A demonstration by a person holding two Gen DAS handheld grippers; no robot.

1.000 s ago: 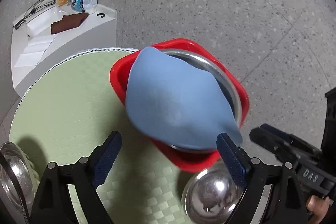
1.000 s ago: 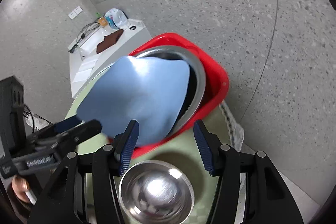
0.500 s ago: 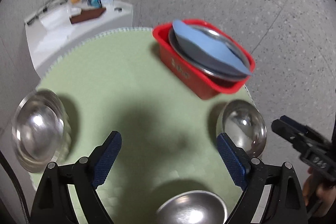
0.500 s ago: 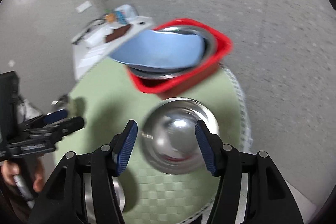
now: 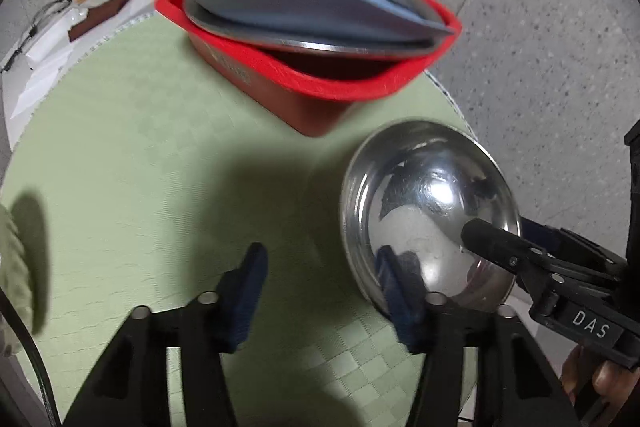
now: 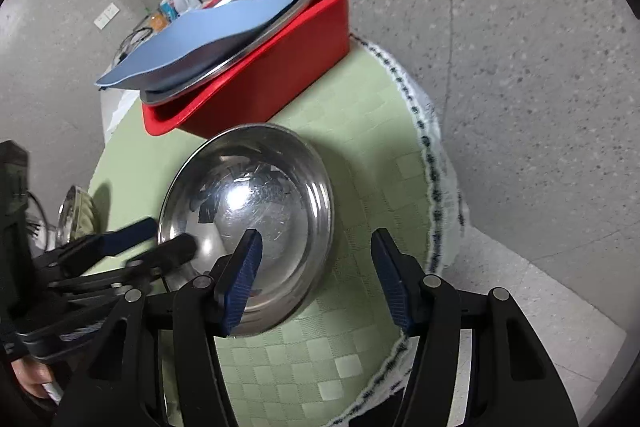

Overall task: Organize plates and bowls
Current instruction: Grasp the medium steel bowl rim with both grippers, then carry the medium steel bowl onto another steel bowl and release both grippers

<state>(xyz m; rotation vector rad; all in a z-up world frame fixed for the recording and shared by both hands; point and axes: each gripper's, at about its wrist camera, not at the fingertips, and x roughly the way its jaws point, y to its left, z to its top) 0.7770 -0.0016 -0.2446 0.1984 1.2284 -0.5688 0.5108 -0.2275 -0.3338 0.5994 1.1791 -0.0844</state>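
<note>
A shiny steel bowl (image 5: 428,203) (image 6: 256,203) sits upright on the green tablecloth, just in front of a red basin (image 5: 320,99) (image 6: 288,67). A steel plate (image 5: 304,43) (image 6: 224,67) leans in the basin with a blue plate (image 5: 280,3) (image 6: 192,43) on top. My left gripper (image 5: 324,287) straddles the bowl's left rim, one pad inside and one over the cloth. Its jaws are closing, and the pads stand apart from the rim. My right gripper (image 6: 318,275) straddles the opposite rim the same way, also closing and untouching.
A second steel bowl (image 6: 76,211) stands at the table's far left edge. The round table (image 6: 376,131) ends just right of the bowl, with grey speckled floor beyond. A white counter (image 5: 48,39) with cables and bags stands behind. A hand (image 5: 600,379) holds the right gripper.
Both grippers have dropped down to the steel bowl in front of the basin. The left one swung right and its jaws narrowed a lot. The right jaws narrowed slightly.
</note>
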